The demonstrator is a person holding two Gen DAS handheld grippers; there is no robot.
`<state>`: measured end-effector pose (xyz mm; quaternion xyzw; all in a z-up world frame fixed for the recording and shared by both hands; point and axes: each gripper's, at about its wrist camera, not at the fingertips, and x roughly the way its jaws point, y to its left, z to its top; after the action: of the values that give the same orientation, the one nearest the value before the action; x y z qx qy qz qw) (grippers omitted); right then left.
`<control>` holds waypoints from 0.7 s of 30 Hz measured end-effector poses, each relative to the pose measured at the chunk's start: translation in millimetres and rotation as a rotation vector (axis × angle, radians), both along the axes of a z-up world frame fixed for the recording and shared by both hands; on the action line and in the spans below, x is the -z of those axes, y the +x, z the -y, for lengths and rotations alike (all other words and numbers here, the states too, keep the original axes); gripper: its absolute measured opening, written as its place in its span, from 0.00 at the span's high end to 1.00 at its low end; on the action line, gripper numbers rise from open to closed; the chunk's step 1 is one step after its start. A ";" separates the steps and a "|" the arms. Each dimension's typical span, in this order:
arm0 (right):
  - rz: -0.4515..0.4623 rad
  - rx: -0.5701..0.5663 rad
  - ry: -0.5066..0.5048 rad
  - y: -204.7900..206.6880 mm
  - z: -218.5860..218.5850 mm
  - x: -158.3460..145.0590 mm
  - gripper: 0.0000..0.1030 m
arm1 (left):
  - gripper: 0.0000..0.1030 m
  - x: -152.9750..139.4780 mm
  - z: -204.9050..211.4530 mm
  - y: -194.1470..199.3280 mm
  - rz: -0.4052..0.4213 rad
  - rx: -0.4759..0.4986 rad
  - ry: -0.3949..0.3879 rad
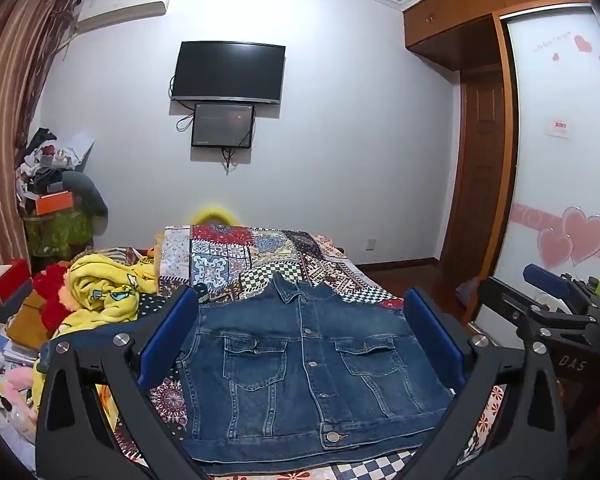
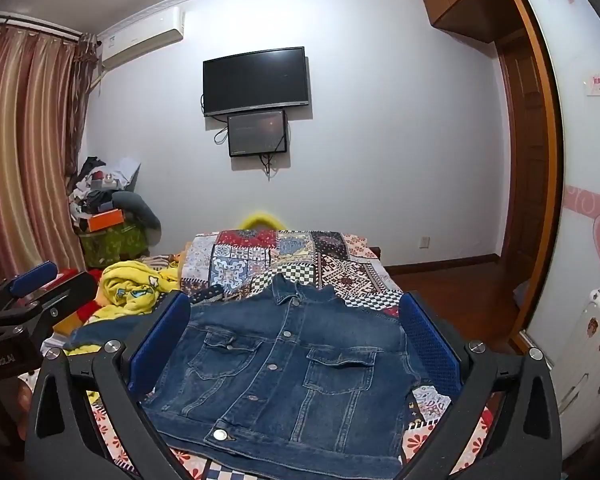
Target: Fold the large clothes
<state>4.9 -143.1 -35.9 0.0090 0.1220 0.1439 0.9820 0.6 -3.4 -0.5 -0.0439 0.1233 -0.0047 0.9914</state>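
A dark blue denim jacket (image 1: 308, 372) lies flat, front up and buttoned, on the patchwork bedspread (image 1: 236, 256); its collar points away from me. It also shows in the right wrist view (image 2: 288, 376). One sleeve (image 1: 84, 342) stretches off to the left. My left gripper (image 1: 300, 336) is open and empty, held above the jacket with its blue pads either side of the chest. My right gripper (image 2: 296, 336) is open and empty too, above the jacket. The right gripper shows at the right edge of the left wrist view (image 1: 548, 292); the left gripper shows at the left edge of the right wrist view (image 2: 32, 280).
A yellow cartoon blanket (image 1: 108, 292) and red plush lie bunched at the bed's left. Boxes and clutter (image 1: 48, 184) pile by the striped curtain. A TV (image 1: 228, 72) hangs on the far wall. A wardrobe with heart stickers (image 1: 560, 200) stands right, with wooden floor beside it.
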 end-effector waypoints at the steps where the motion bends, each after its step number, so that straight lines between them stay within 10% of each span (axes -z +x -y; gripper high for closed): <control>1: 0.000 0.001 -0.001 0.0 -0.2 0.0 0.00 | 0.00 0.1 0.3 -0.1 0.000 0.003 0.000; 21: -0.008 -0.003 0.014 2.3 2.4 1.3 0.00 | 0.00 1.8 -1.9 1.4 0.001 -0.007 -0.001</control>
<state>7.2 -145.5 -37.2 0.0164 0.1247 0.1463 0.9812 2.0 -1.6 -2.3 -0.0448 0.1225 -0.0011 0.9915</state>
